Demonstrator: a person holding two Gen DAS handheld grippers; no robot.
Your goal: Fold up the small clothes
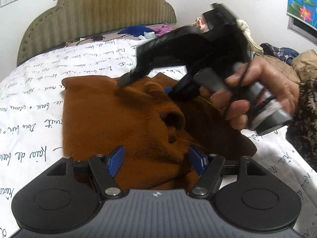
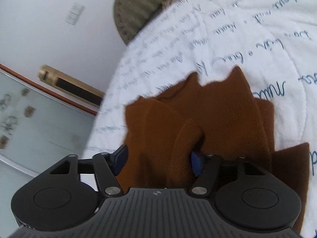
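Observation:
A small brown fleece garment (image 1: 118, 119) with little round ears lies partly folded on the white bedspread (image 1: 29, 99) printed with handwriting. My left gripper (image 1: 157, 161) hovers over the garment's near edge, its blue pads (image 1: 116, 161) wide apart, the cloth beneath them but not pinched. A hand holds my right gripper (image 1: 146, 87), blurred, over the garment's far side. In the right wrist view the right gripper (image 2: 158, 161) stands open above the brown garment (image 2: 218, 119). A raised fold of cloth sits by its right pad (image 2: 196, 164) without being clamped.
A padded olive headboard (image 1: 99, 13) stands at the back. Loose blue and purple clothes (image 1: 142, 30) lie under it. More bundled clothes (image 1: 281, 55) are piled at the right. The right wrist view shows the bed's edge, a wall and a glass panel (image 2: 39, 123).

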